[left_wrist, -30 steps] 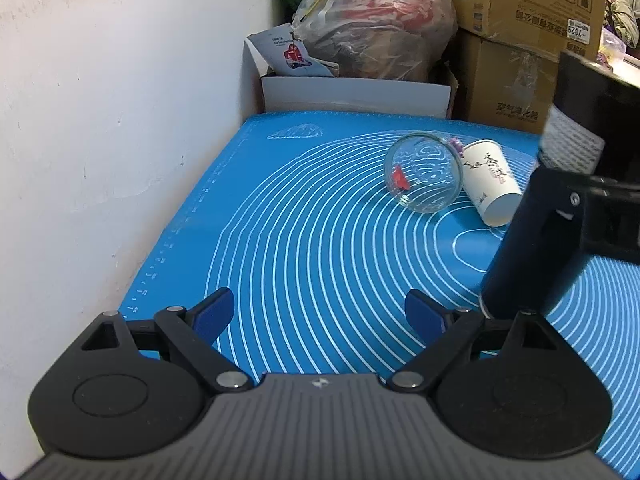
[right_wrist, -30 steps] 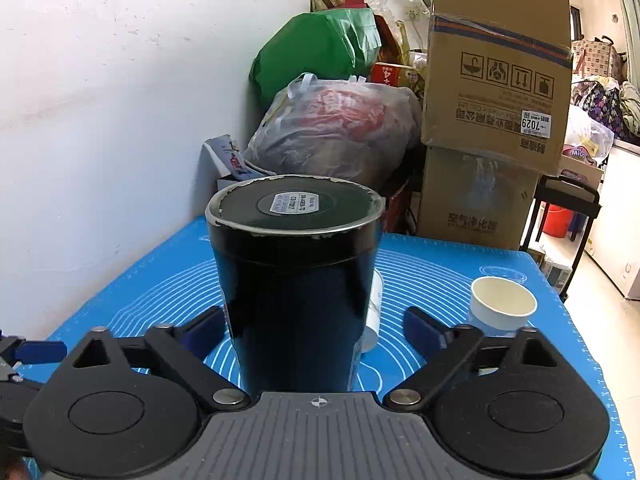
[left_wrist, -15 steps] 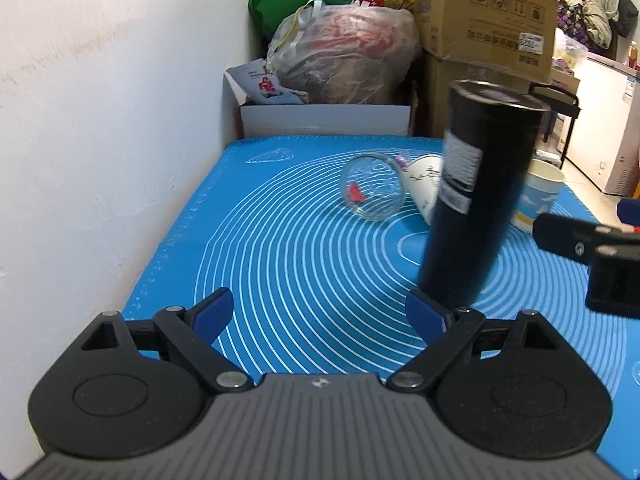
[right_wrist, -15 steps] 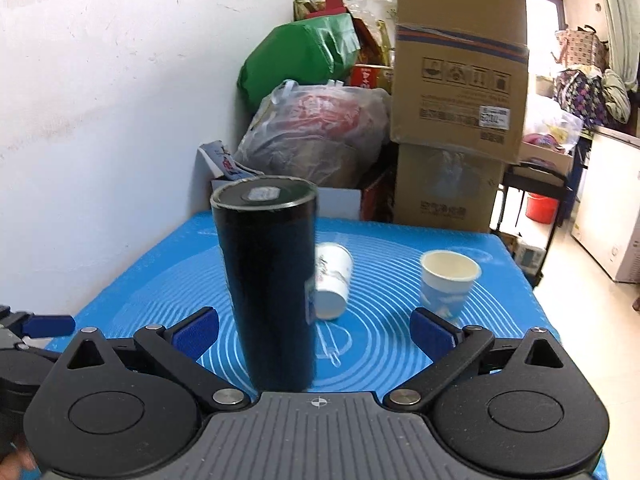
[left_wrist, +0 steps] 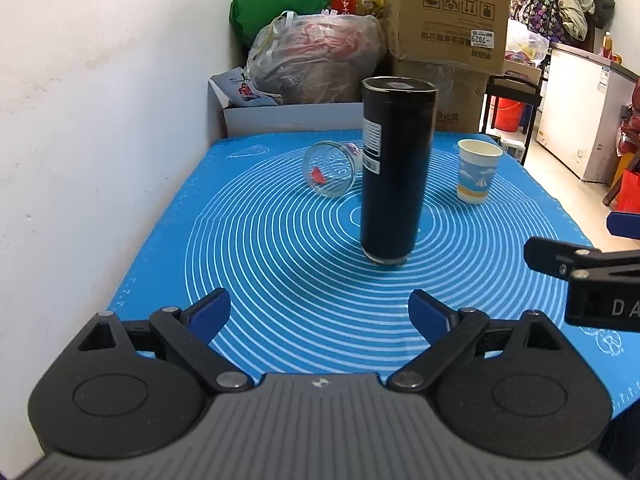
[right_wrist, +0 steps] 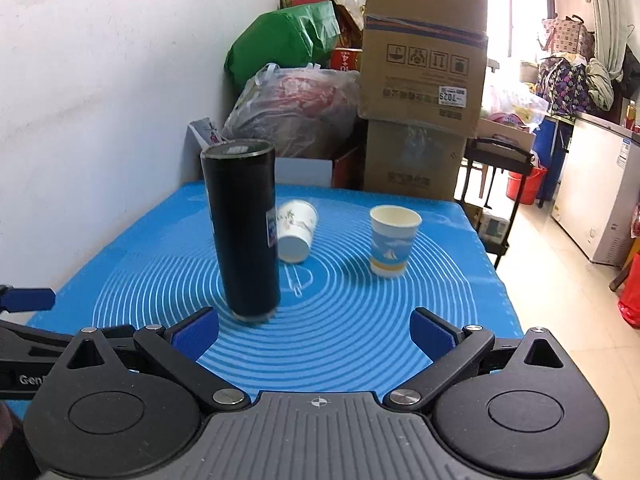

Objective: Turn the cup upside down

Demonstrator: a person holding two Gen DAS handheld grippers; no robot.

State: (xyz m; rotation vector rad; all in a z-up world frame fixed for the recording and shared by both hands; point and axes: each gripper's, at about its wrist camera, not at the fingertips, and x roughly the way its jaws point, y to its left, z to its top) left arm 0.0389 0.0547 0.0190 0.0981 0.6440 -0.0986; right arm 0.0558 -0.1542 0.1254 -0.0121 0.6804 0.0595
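Near the middle of the desk [left_wrist: 248, 216] stands the black cup [left_wrist: 394, 168], a tall tumbler with its flat labelled base up and its rim down on the blue mat [left_wrist: 280, 280], so the flip looks pretty much done. Nothing's holding it. Left gripper [left_wrist: 320, 312] hovers low over the near edge, jaws wide open and empty; right gripper [right_wrist: 314, 330] sits just as low toward the near right corner, jaws spread and empty too, cup just beyond its left finger. Behind the cup, a glass [left_wrist: 330, 174] and a paper cup [right_wrist: 296, 230] lie on their sides, and another paper cup [right_wrist: 394, 240] stands upright toward the right edge. Probably only backing away is left.
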